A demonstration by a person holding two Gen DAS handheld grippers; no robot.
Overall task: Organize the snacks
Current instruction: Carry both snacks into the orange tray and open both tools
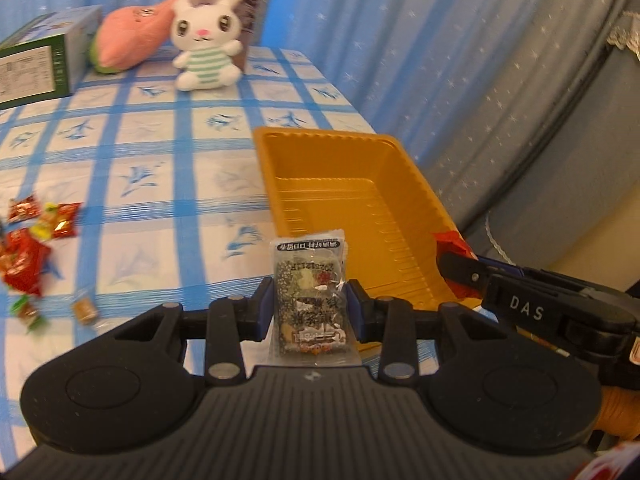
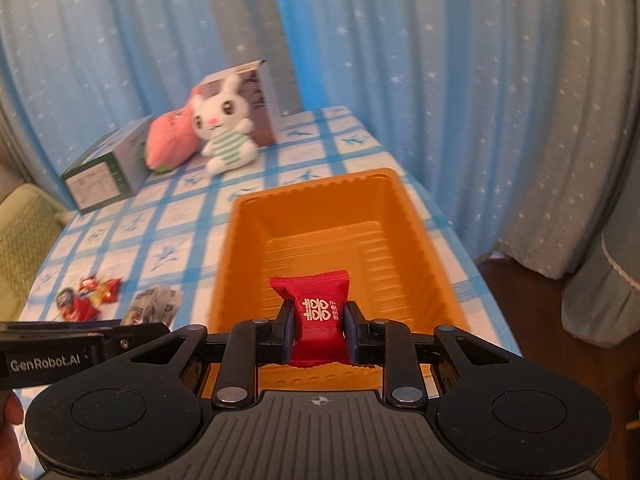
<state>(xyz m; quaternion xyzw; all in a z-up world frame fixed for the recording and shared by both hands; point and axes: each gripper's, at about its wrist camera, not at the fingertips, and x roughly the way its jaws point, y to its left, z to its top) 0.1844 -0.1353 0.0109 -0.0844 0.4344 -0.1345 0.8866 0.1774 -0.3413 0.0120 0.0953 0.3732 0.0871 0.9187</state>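
Your orange tray [image 2: 416,248] sits at the right edge of the counter [image 1: 160,168], and its ribbed floor shows bare in both views. Your right hand-held gripper [image 2: 319,330] is clamped on a red snack packet [image 2: 316,316], held above the tray's near end. Your left hand-held gripper [image 1: 310,310] pinches a clear speckled snack packet [image 1: 310,292] just left of the tray's near corner. Loose snacks [image 1: 28,248] lie scattered on the counter's left side. At the far end stand a plush rabbit [image 1: 206,44], a pink plush [image 1: 134,34] and a green box [image 1: 38,64].
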